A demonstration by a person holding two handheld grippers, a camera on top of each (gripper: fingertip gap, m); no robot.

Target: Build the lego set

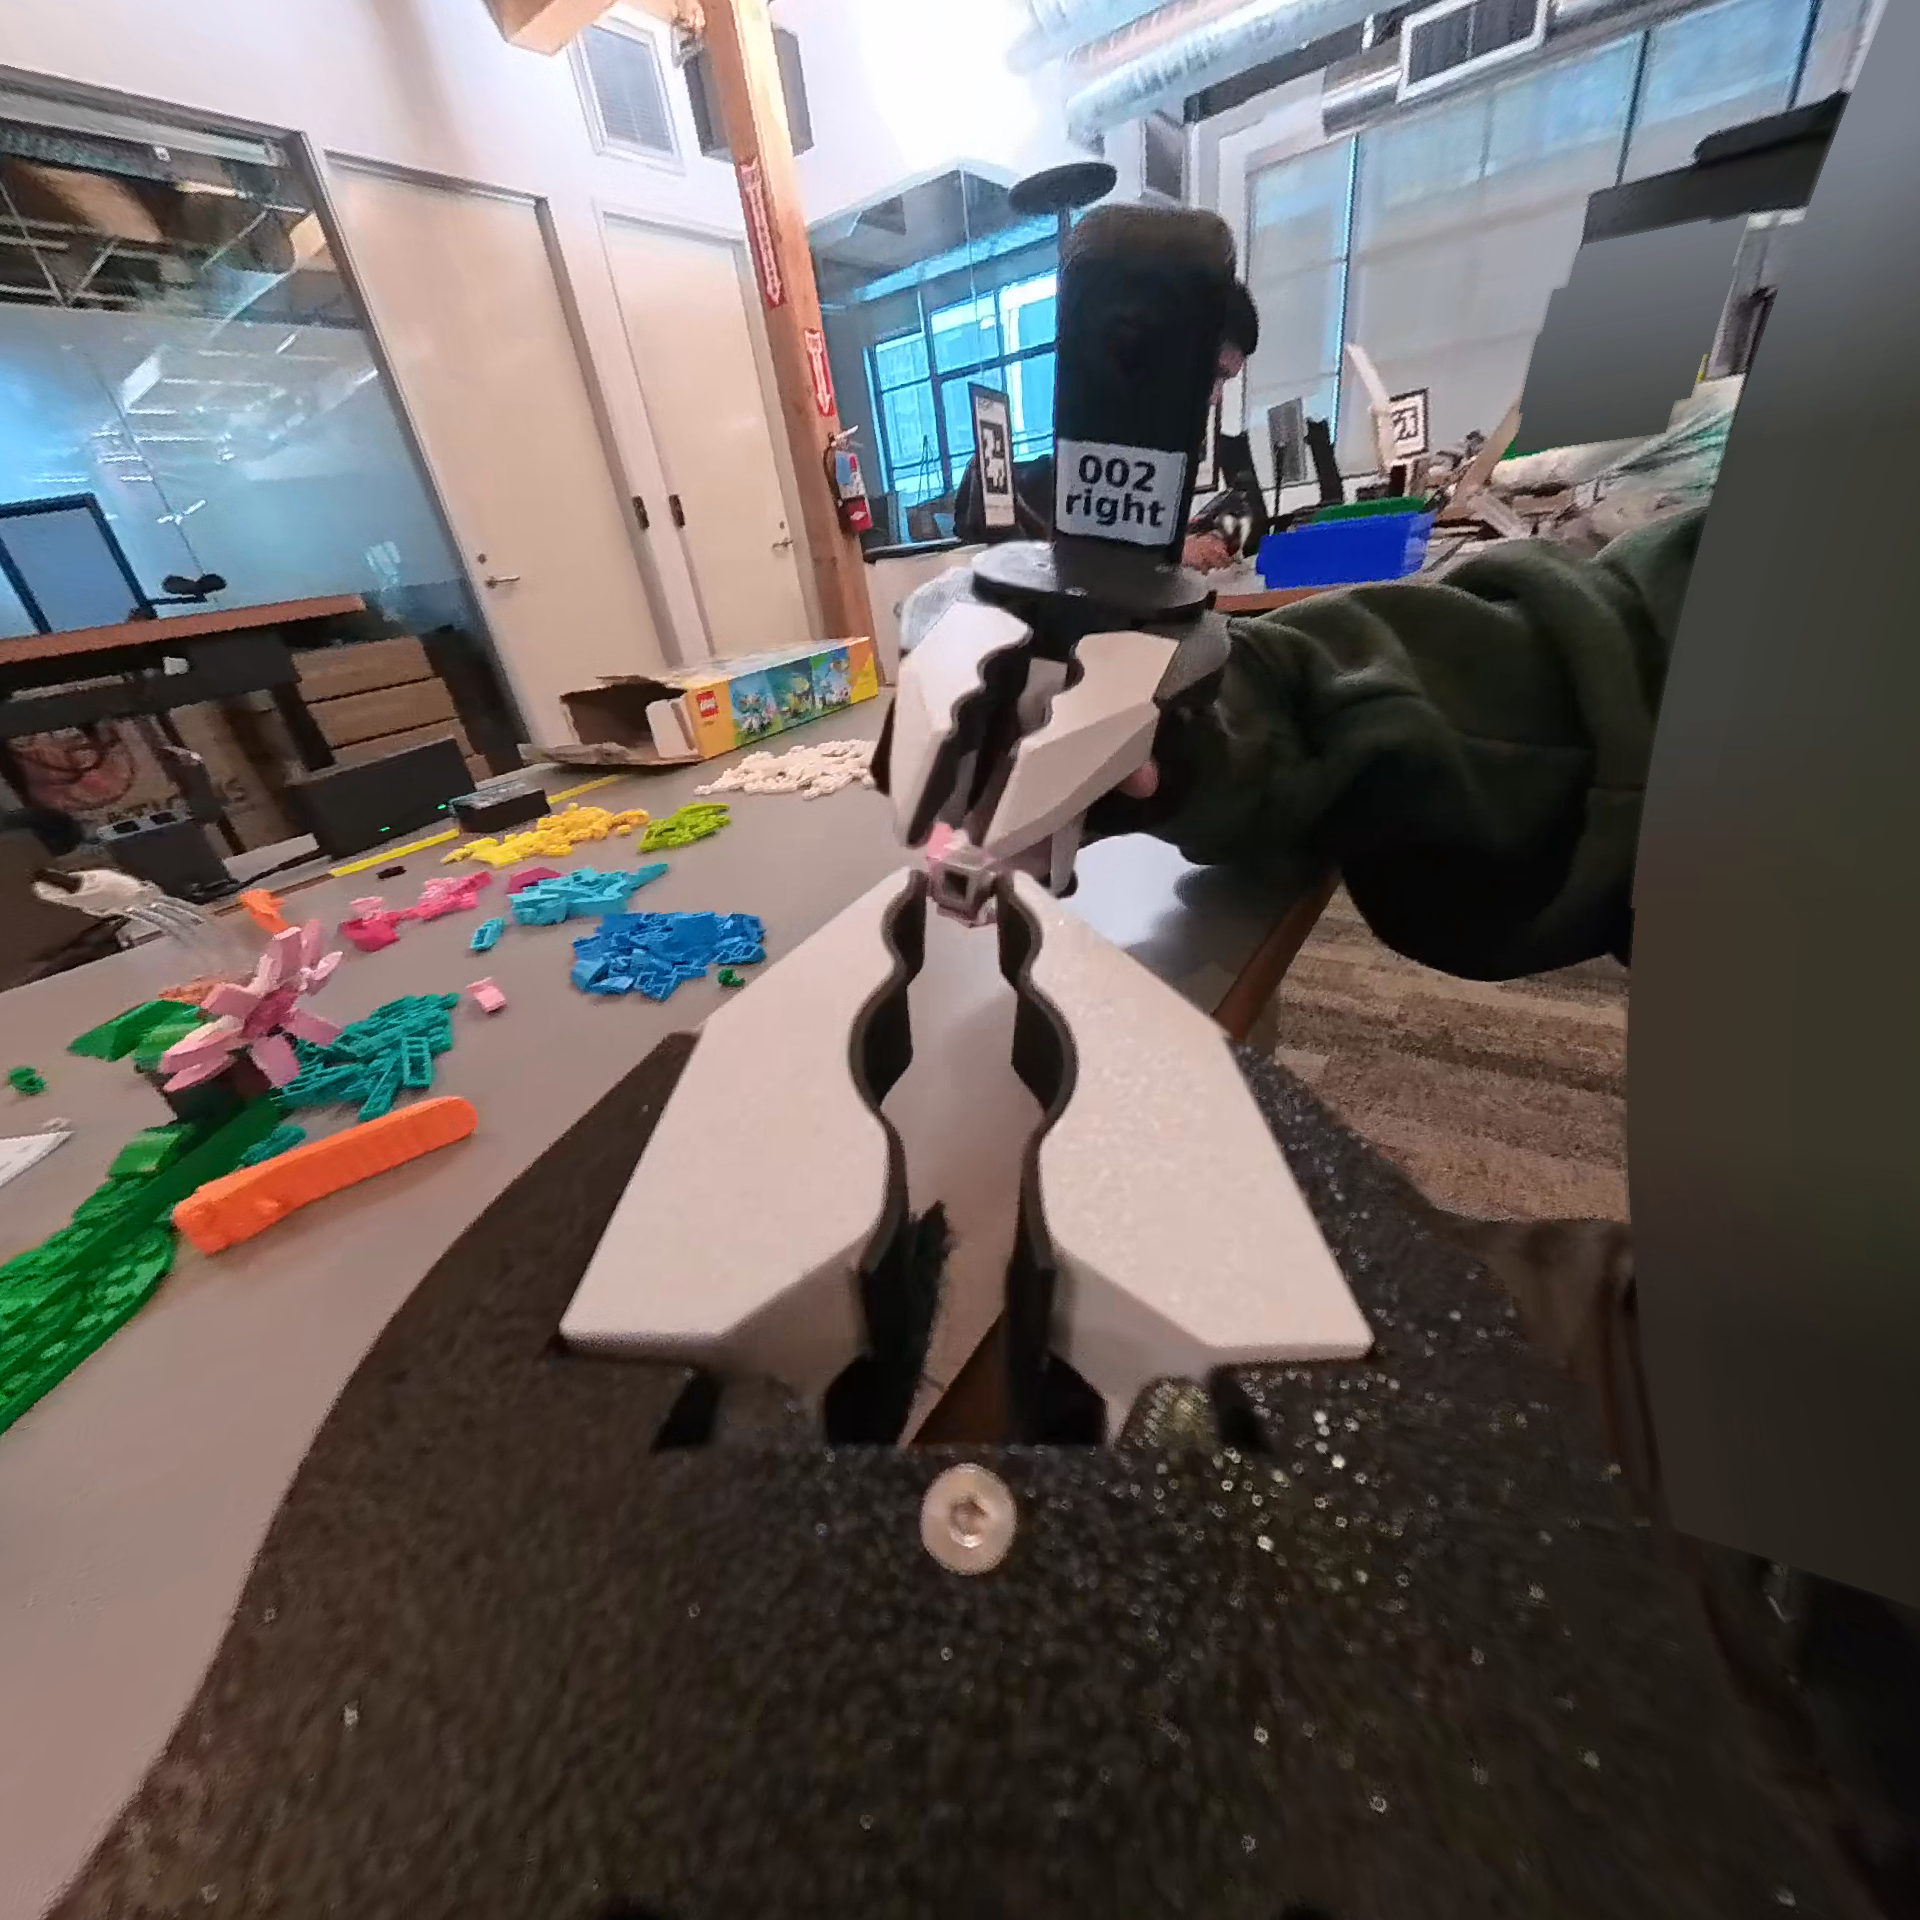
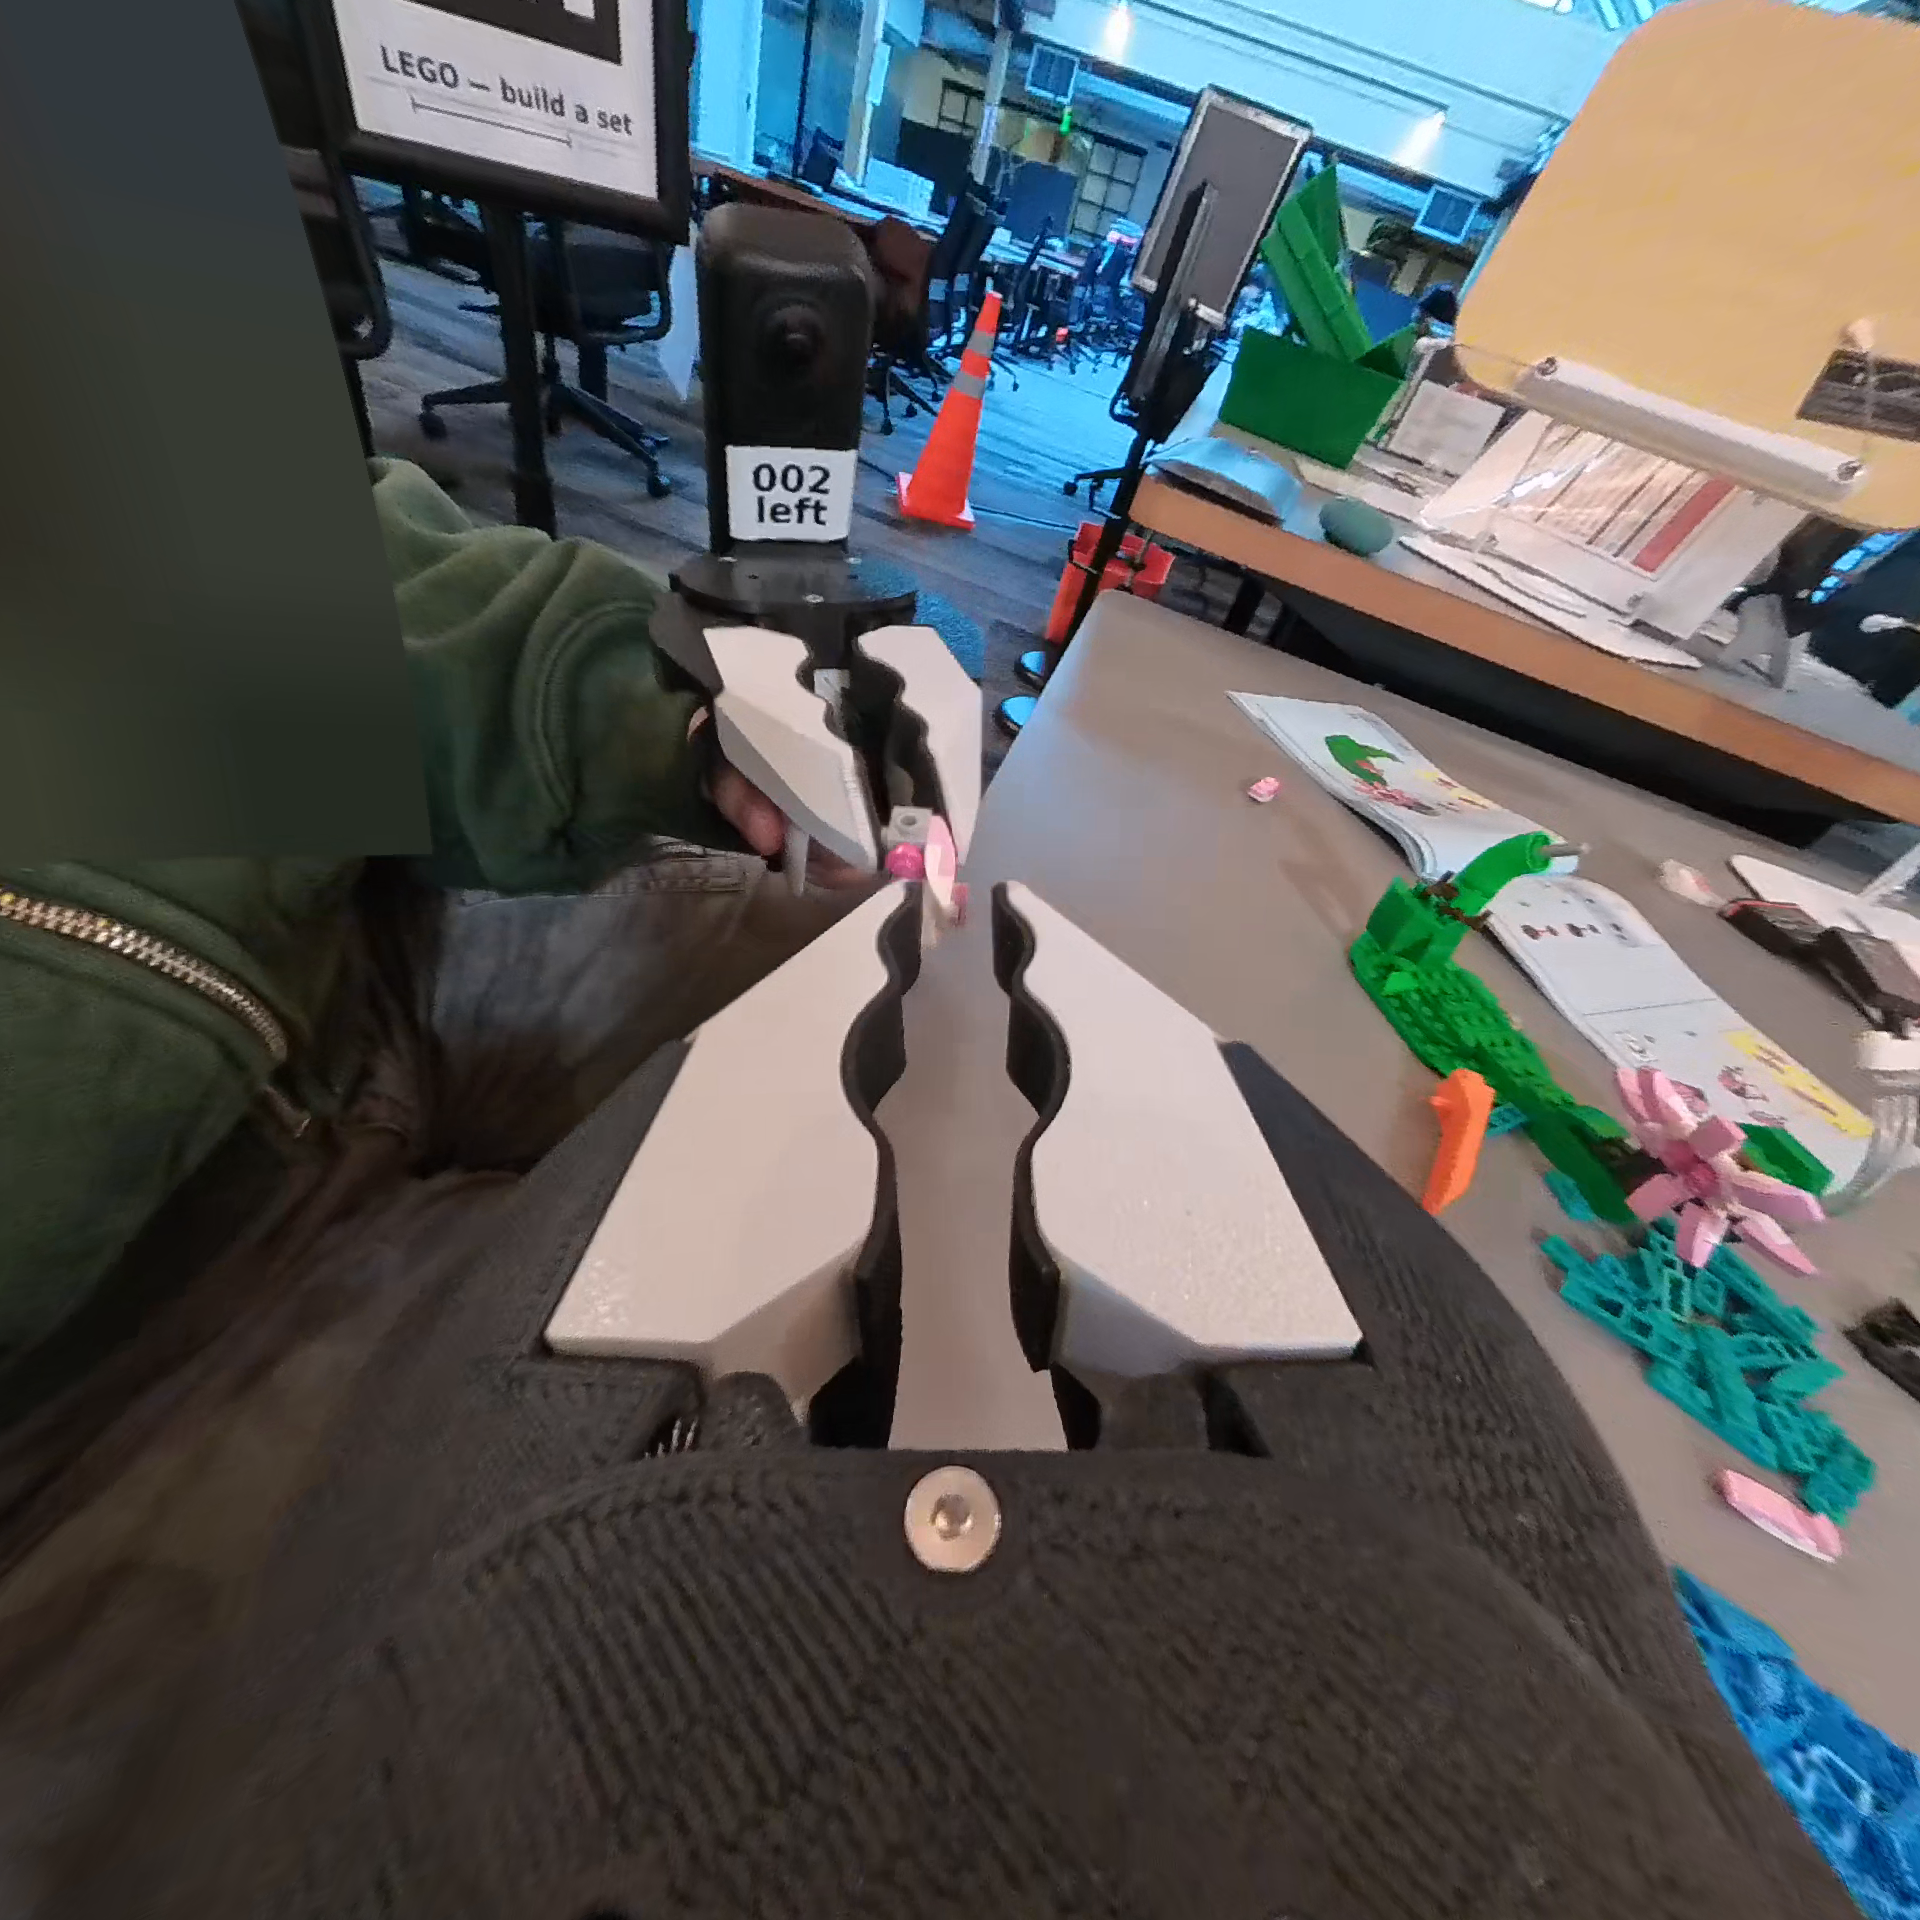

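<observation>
The small grey-and-pink lego piece was held in mid-air beyond the desk edge, pinched at the tips of both the left tool and the right tool, which met tip to tip. A partly built pink flower stood on the desk among sorted brick piles.

- Bare grey counter lies open ahead of the right hand-held gripper.
- Green lego build (with teal bricks) crowds its right side.
</observation>
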